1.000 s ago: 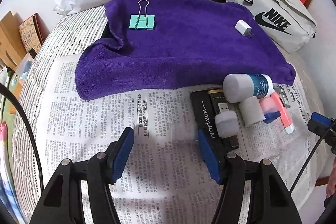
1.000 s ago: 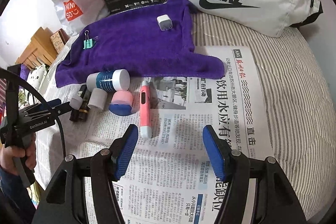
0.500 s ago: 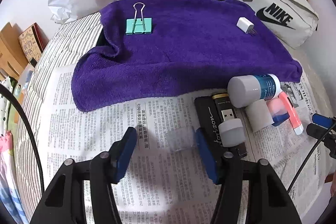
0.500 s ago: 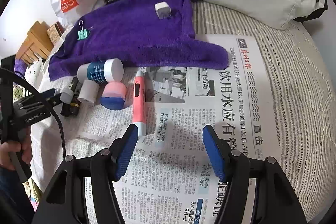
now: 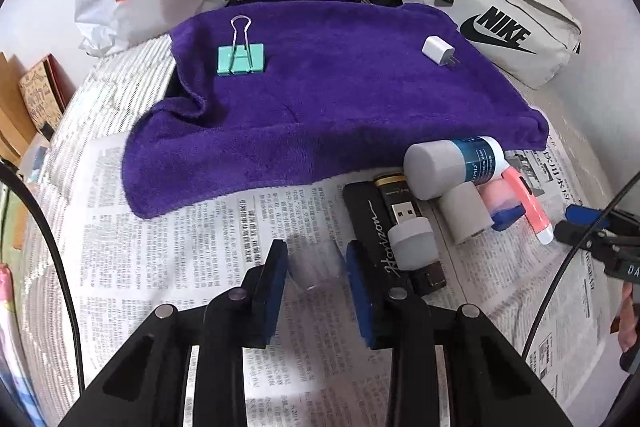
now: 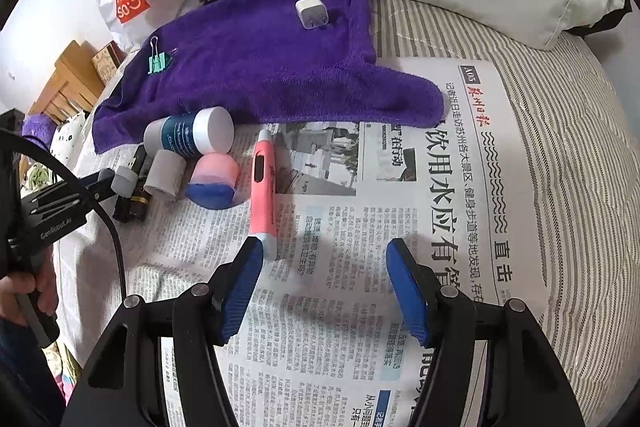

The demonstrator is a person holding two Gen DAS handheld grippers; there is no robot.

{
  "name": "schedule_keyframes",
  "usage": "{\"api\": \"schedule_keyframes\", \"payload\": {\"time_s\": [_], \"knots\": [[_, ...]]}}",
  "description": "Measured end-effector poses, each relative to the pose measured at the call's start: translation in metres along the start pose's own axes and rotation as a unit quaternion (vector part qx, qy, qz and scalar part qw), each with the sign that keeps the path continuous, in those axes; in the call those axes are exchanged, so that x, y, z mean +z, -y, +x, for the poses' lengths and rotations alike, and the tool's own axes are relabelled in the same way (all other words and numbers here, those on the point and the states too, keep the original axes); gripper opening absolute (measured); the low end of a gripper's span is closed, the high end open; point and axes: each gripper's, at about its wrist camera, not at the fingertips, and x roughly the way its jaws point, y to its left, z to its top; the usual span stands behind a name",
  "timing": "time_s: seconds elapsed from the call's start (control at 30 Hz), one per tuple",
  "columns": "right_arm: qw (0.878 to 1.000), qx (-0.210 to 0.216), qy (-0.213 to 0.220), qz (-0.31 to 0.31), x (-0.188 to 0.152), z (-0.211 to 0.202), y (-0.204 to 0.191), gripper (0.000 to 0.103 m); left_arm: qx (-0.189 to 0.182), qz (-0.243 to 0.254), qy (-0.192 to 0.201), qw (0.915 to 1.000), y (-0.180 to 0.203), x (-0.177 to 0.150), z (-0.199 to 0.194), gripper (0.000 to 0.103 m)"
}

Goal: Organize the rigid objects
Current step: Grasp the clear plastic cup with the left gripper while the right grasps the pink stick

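Striped bed (image 6: 568, 115); newspaper (image 6: 400, 211) and purple towel (image 5: 340, 99) spread directly on it.

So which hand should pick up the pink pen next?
Right, probably. One end of the pink pen lies just beside the open right gripper on the newspaper. The left gripper is busy: its jaws are closing with a clear cap between them.
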Motion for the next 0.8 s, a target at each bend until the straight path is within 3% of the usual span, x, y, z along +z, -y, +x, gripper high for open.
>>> {"api": "schedule_keyframes", "payload": {"time_s": [0.4,0.47,0.53,0.6,0.8], "knots": [[0.999,0.027,0.010,-0.027,0.016,0.014,-0.018,0.063,-0.012,0.000,-0.008,0.9999,-0.002,0.000,0.001,0.029],[0.999,0.016,0.009,-0.041,0.020,0.019,-0.024,0.060,-0.013,0.000,-0.011,0.9999,-0.001,0.000,0.003,0.029],[0.998,0.005,0.014,-0.058,0.023,0.024,-0.030,0.047,-0.015,-0.001,-0.012,0.9998,-0.002,0.000,0.003,0.029],[0.997,0.000,0.020,-0.075,0.024,0.027,-0.034,0.040,-0.019,0.001,-0.012,0.9998,-0.001,0.001,0.003,0.029],[0.993,-0.024,0.032,-0.114,0.025,0.032,-0.045,0.028,-0.023,-0.005,-0.010,0.9997,-0.004,0.001,0.003,0.029]]}}
